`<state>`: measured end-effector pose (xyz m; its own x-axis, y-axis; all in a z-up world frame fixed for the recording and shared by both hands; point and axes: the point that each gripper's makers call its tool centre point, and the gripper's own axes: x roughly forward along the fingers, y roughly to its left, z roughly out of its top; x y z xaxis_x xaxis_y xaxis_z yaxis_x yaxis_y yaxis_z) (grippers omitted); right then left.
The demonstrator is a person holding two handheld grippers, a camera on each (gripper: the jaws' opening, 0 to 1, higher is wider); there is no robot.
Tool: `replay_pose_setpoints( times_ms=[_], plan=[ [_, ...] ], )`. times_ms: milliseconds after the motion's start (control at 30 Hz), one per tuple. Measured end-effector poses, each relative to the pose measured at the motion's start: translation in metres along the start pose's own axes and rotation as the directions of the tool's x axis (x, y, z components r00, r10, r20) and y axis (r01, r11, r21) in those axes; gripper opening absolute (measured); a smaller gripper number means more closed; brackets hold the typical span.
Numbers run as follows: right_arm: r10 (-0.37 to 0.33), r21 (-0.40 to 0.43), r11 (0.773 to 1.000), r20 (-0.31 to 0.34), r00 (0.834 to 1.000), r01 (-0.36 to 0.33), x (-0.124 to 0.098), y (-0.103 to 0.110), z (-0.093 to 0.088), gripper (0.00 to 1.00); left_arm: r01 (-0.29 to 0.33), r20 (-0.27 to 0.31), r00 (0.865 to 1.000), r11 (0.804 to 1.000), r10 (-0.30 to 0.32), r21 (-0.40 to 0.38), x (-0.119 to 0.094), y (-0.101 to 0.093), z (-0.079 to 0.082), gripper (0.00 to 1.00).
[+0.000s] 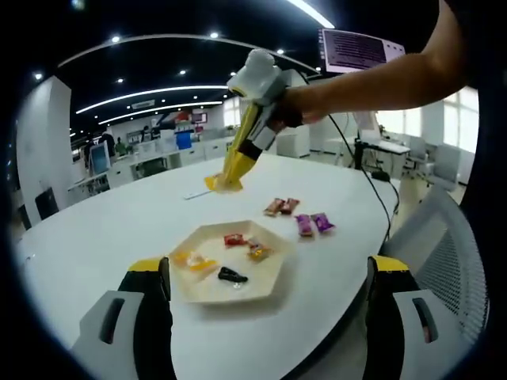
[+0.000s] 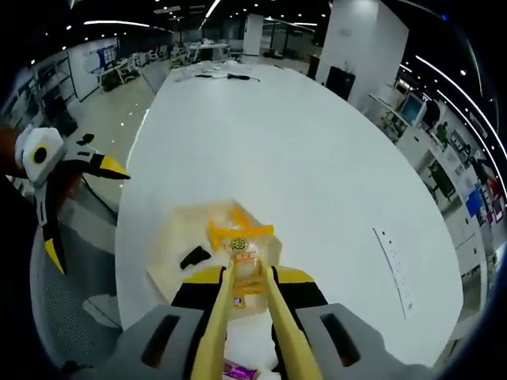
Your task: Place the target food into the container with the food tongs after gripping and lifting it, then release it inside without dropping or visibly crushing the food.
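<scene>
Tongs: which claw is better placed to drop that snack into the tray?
Right. The right claw holds the yellow tongs, which grip an orange snack packet above the tray. The left claw is open near the tray, holding nothing.

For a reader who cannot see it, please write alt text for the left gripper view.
A hexagonal plate holding four wrapped snacks sits on a white table between the open left gripper. Beyond it, the right gripper holds yellow tongs above the table; four more snacks lie nearby.
</scene>
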<state>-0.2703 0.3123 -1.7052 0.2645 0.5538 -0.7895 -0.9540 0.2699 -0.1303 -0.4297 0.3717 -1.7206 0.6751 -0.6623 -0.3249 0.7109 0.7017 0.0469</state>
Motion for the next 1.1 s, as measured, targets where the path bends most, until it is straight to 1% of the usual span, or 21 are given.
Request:
replay_pose_setpoints(
  times_ms=[67, 233, 267, 400, 600, 767, 933, 1100],
  plan=[
    [0.001, -0.026, 1.0, -0.004, 1.0, -0.001, 0.005, 0.004, 0.006, 0.21, 0.0, 0.001, 1.0, 1.0, 0.0, 0.0, 0.0, 0.0, 0.0, 0.99],
    [0.019, -0.052, 0.998, -0.002, 1.0, -0.019, 0.013, 0.016, 0.017, 0.21, -0.003, 0.001, 1.0, 1.0, 0.003, -0.001, 0.0, 0.0, 0.001, 0.99],
    [0.031, -0.058, 0.998, 0.001, 1.0, -0.031, 0.015, 0.021, 0.02, 0.21, -0.004, 0.002, 1.0, 1.0, 0.004, -0.001, 0.0, 0.001, 0.001, 0.99],
    [0.034, -0.071, 0.997, 0.004, 0.999, -0.034, 0.018, 0.023, 0.027, 0.21, -0.004, 0.0, 1.0, 1.0, 0.004, -0.001, 0.0, 0.001, 0.0, 0.99],
    [0.033, -0.076, 0.997, 0.016, 0.999, -0.032, 0.018, 0.023, 0.033, 0.22, -0.006, 0.0, 1.0, 1.0, 0.006, -0.002, 0.0, 0.001, 0.0, 0.99],
    [0.034, -0.063, 0.997, 0.032, 0.999, -0.032, 0.016, 0.022, 0.036, 0.24, -0.006, -0.003, 1.0, 1.0, 0.006, 0.0, 0.0, 0.001, 0.0, 0.99],
    [0.032, -0.086, 0.996, 0.035, 0.999, -0.029, 0.015, 0.022, 0.036, 0.26, -0.007, -0.001, 1.0, 1.0, 0.007, 0.001, 0.0, 0.001, 0.0, 0.99],
    [0.029, -0.078, 0.997, 0.037, 0.999, -0.026, 0.014, 0.021, 0.036, 0.26, -0.006, 0.001, 1.0, 1.0, 0.006, 0.0, 0.0, 0.001, 0.0, 0.99]
  ],
)
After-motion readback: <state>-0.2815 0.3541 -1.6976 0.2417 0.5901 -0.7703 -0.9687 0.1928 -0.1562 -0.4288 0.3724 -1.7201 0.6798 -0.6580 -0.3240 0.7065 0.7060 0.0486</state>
